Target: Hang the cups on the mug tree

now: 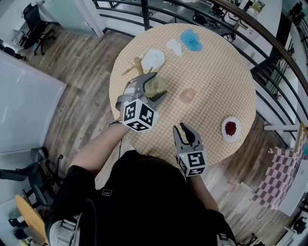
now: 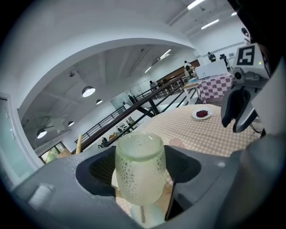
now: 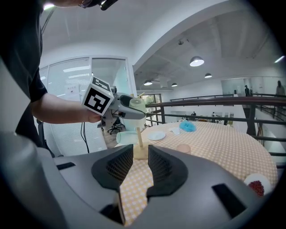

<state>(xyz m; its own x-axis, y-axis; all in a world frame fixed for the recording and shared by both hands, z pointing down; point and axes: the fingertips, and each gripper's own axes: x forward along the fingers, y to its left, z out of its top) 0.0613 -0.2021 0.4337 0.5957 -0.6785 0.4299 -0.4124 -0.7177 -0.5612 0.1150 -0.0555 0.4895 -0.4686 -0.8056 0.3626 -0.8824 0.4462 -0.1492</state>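
The round table (image 1: 211,79) has a wide bare stretch across its middle and right. A small dish of red bits (image 1: 231,128) sits near the right rim, and a railing (image 1: 144,14) curves just past the far edge. The mug tree (image 1: 137,64) stands close to the left rim, with a white plate (image 1: 154,58) just beside it.

The left gripper (image 1: 160,84) reaches in from the near left, tilted slightly down. Its jaws are spread wide and clamped on a pale green cup (image 1: 155,88), held above the cloth right by the tree. The right gripper (image 1: 181,128) hovers at the near edge, its jaws a narrow gap apart with nothing between them.

A second cup (image 3: 126,136) lies sideways against the tree's post; whether it hangs on a peg is unclear.
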